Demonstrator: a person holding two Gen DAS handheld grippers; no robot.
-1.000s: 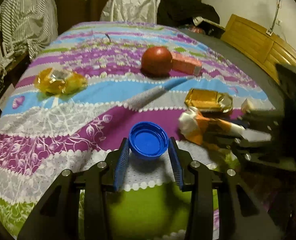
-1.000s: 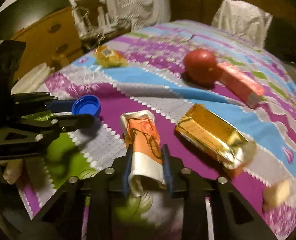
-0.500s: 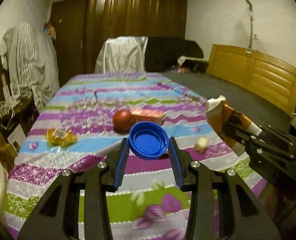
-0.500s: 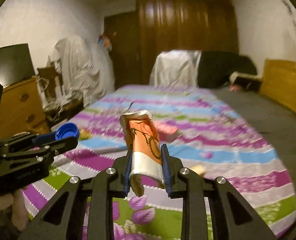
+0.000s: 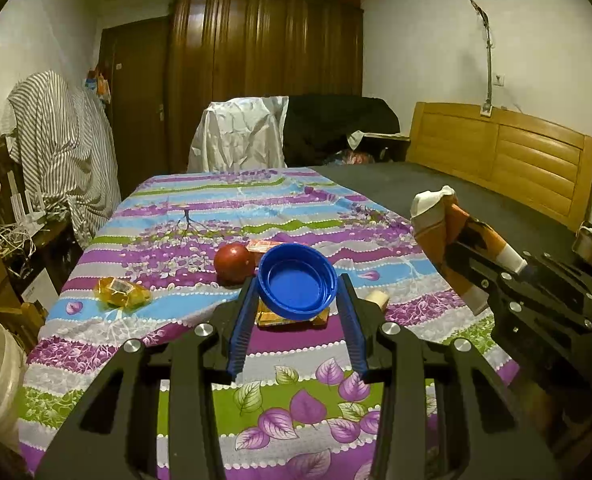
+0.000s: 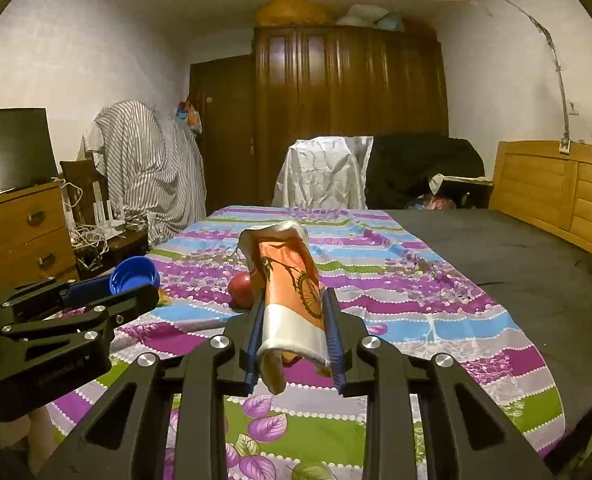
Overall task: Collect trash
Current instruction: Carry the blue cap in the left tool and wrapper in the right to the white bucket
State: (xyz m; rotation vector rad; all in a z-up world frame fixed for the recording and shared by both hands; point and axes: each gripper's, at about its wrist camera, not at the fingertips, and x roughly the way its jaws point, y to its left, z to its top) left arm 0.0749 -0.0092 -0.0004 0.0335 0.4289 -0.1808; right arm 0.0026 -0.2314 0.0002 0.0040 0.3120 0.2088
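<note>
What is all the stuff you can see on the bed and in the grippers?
Blue cap: one, blue, held in the left gripper.
Paper cup: one, orange and white, crushed, held in the right gripper.
Apple: one, red, on the bedspread.
Yellow wrapper: one, yellow, left side of the bedspread.
Pink box: one, pink, right behind the apple.
Gold packet: one, gold, mostly hidden under the cap.
Bedspread: one, purple, blue and green stripes.
Left gripper: one, black, shut.
Right gripper: one, black, shut.
</note>
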